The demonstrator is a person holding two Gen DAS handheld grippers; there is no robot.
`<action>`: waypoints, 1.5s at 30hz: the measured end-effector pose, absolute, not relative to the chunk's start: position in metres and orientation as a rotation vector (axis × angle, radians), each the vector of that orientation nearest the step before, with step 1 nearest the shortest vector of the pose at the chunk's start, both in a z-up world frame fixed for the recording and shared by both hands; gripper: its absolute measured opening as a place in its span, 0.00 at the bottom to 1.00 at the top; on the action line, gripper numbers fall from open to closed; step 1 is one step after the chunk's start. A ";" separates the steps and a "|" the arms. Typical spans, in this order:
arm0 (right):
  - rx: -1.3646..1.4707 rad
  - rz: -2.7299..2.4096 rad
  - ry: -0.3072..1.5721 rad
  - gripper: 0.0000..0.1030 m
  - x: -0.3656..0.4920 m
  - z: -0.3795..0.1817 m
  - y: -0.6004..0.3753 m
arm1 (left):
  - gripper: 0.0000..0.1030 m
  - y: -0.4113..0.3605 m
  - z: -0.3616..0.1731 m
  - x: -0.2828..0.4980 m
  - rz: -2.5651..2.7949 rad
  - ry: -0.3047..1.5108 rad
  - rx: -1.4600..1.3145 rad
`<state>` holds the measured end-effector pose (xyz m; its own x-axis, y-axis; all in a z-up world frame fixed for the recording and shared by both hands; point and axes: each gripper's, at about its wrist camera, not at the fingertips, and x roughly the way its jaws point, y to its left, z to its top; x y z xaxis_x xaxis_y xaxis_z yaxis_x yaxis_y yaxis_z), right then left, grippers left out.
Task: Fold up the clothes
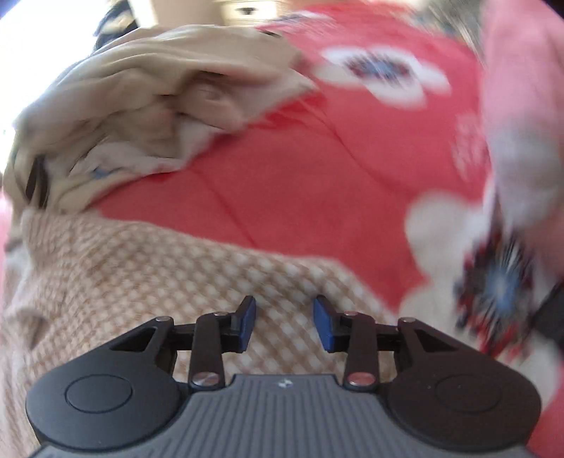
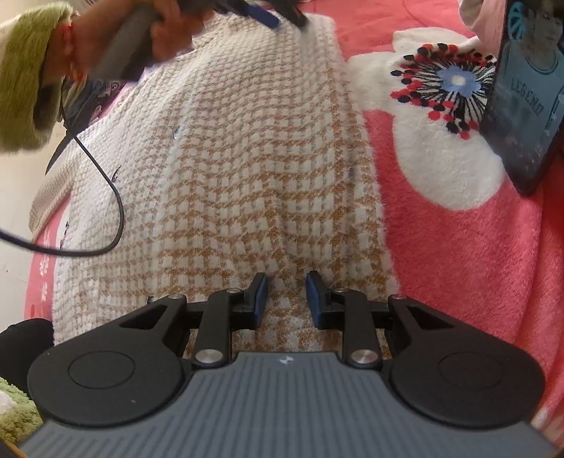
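Observation:
A tan-and-white checked knit sweater [image 2: 225, 169] lies spread on a red blanket with white flowers [image 2: 458, 253]. My right gripper [image 2: 286, 296] is low at the sweater's near edge. Knit fills the gap between its blue pads and puckers run toward them, so it is shut on a pinch of the sweater. My left gripper [image 1: 284, 317] hovers over the checked sweater [image 1: 148, 282] with its pads apart and nothing gripped. In the right wrist view, a hand in a green fuzzy sleeve [image 2: 24, 70] holds the left gripper [image 2: 282, 19] over the sweater's far end.
A crumpled pile of beige clothes [image 1: 141, 116] lies beyond the sweater, blurred in the left wrist view. A dark printed item lettered LEGEND [image 2: 521, 105] stands at the right. A black cable [image 2: 112, 197] loops over the sweater's left side. Pink cloth [image 1: 521, 105] hangs at the right.

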<state>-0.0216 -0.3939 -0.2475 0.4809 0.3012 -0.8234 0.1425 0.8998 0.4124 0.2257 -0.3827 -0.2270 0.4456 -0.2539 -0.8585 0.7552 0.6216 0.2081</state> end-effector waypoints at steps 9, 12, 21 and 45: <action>0.457 0.100 1.079 0.22 -0.019 -0.247 -0.387 | 0.40 -0.360 -0.204 0.227 -0.614 0.963 0.536; 0.464 0.089 1.058 0.21 -0.022 -0.238 -0.388 | 0.42 -0.323 -0.176 0.214 -0.655 1.035 0.408; 0.348 -0.017 1.149 0.23 -0.025 -0.235 -0.392 | 0.43 -0.248 -0.194 0.080 -0.910 1.208 0.364; 0.209 -0.039 1.220 0.24 -0.017 -0.165 -0.308 | 0.48 -0.113 -0.169 0.031 -0.814 1.130 0.118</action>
<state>-0.0168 -0.3082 -0.1647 0.3457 0.0822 -0.9347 0.1418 0.9801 0.1386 0.0312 -0.1134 -0.1693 0.1786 -0.5174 -0.8369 0.6300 0.7135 -0.3067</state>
